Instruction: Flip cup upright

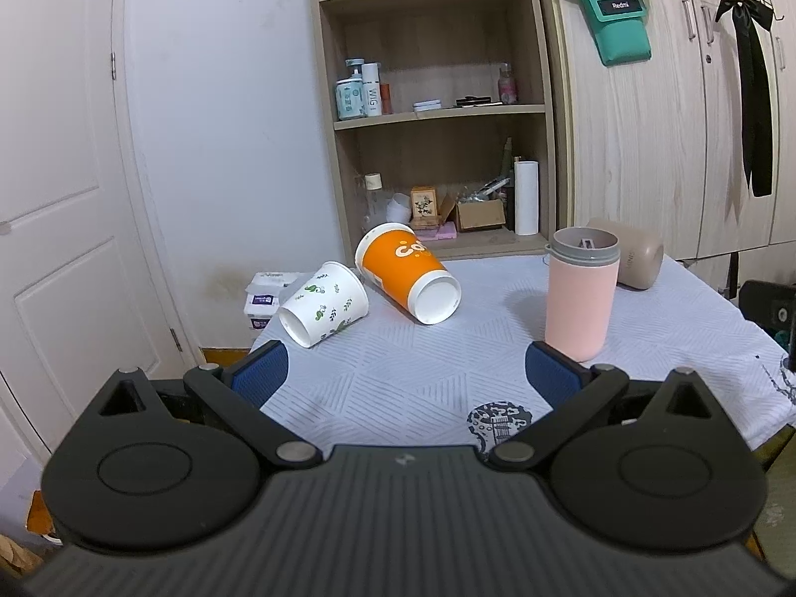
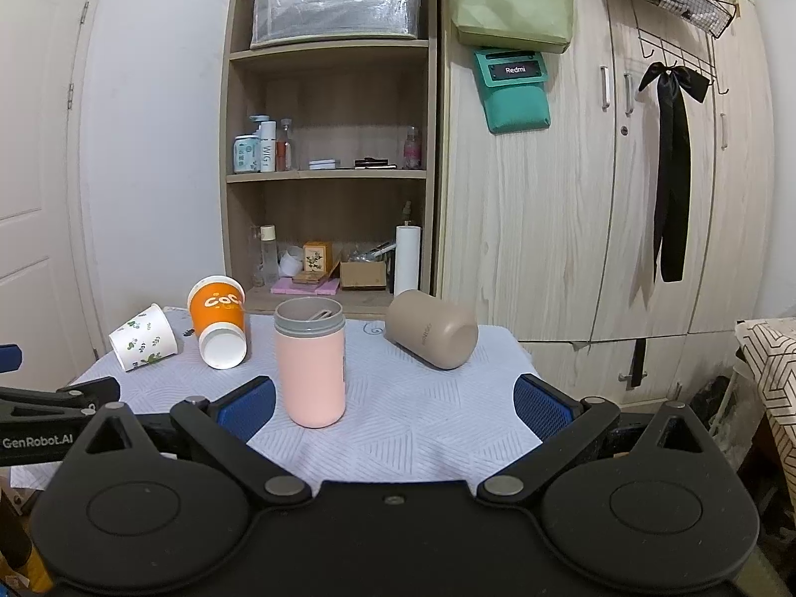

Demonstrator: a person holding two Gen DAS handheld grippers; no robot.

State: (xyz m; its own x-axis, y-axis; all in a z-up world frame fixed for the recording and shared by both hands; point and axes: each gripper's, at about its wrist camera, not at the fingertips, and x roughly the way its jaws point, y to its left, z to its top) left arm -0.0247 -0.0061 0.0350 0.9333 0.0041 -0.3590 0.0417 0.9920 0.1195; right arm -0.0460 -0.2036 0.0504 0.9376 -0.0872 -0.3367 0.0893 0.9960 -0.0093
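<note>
Desk [image 1: 398, 373] under white patterned cloth, four cups on it. Orange paper cup [image 1: 405, 271] on its side, white base turned toward the cameras, mouth toward the shelf unit [image 1: 433, 99], white lettering on the wall. White leaf-print paper cup [image 1: 323, 303] also on its side, just left of the orange one, base facing outward. Pink tumbler [image 1: 579, 293] upright, grey rim, open top. Beige tumbler [image 2: 432, 335] lying down behind and right of the pink one. Left tool [image 1: 405, 370] spread wide, blue pads apart, holding nothing, short of the cups. Right tool [image 2: 395, 408] likewise wide and empty, pink tumbler near its left pad.
</note>
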